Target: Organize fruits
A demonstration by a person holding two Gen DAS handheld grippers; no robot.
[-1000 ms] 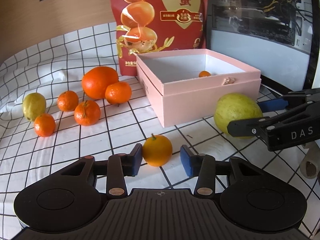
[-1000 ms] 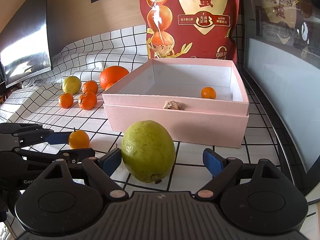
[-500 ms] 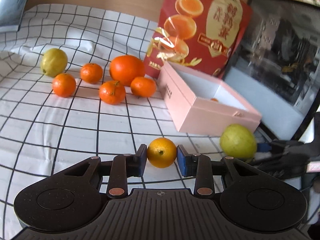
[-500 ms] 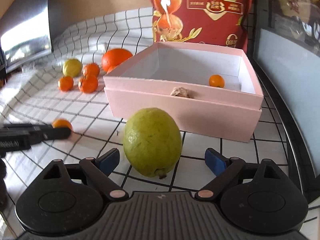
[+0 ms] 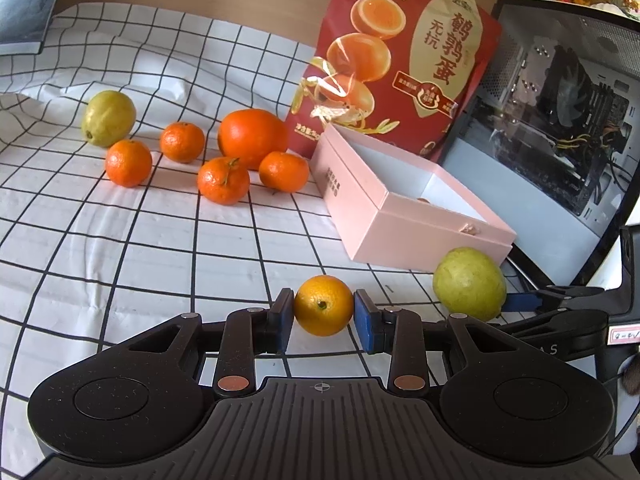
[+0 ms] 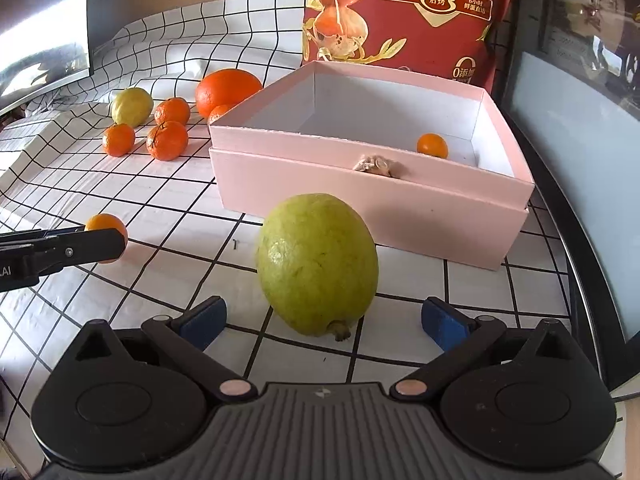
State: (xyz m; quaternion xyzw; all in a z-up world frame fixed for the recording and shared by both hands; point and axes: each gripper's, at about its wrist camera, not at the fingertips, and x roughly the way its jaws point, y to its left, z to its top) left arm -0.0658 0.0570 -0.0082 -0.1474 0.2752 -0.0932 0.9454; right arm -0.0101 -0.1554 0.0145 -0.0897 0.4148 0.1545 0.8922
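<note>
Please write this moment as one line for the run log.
left hand-held gripper: shut on small orange | right hand-held gripper: open, jaws just widening around green guava | pink box: one small fruit inside

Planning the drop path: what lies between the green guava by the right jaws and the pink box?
Nothing: in the right wrist view only bare checked cloth separates the green guava from the pink box.

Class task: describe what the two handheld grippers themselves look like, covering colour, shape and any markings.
The left gripper and the right gripper match: black bodies with ribbed centres, two round domed housings, copper-coloured pivot pins, angular black linkage fingers and blue pads. White lettering and a small label mark the right gripper's side.
</note>
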